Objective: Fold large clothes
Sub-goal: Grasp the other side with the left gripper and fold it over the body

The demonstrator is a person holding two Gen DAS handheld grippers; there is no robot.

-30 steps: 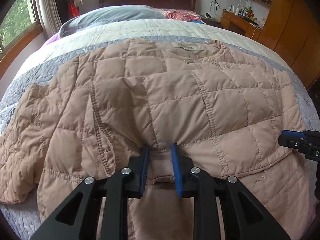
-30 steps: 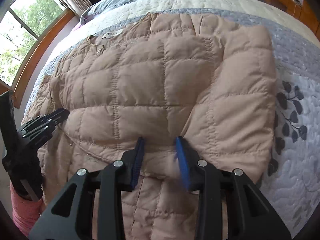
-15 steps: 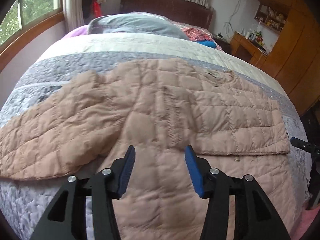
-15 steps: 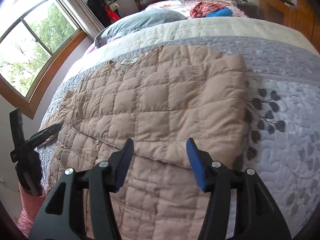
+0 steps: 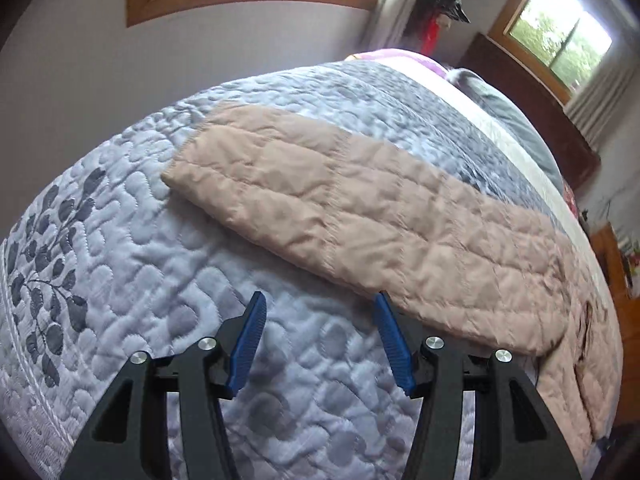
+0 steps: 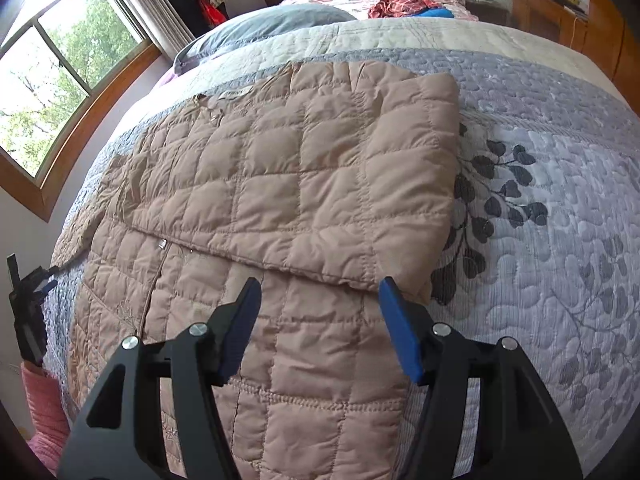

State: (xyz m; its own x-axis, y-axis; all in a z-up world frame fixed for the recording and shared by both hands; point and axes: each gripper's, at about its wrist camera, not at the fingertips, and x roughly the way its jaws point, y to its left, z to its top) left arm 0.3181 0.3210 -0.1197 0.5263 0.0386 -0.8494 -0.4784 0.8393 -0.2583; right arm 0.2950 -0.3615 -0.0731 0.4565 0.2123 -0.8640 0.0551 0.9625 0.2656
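The jacket (image 6: 304, 184) has just been released, part-folded on the bed (image 6: 560, 240), both grippers' fingers (image 5: 248, 336) (image 6: 400, 332) now apart and empty, the right still opening, so the outstretched sleeve (image 5: 360, 216) is judged next.

Nothing readable anywhere; the small pale label (image 6: 235, 92) at the far collar of the quilted jacket (image 6: 280, 184) carries print too blurred to make out.

One quilted tan jacket (image 6: 304, 184) is counted on one bedspread (image 6: 560, 240). Two grippers are seen: left (image 5: 320, 340), right (image 6: 316, 328). One grey pillow (image 6: 272, 24) is counted.
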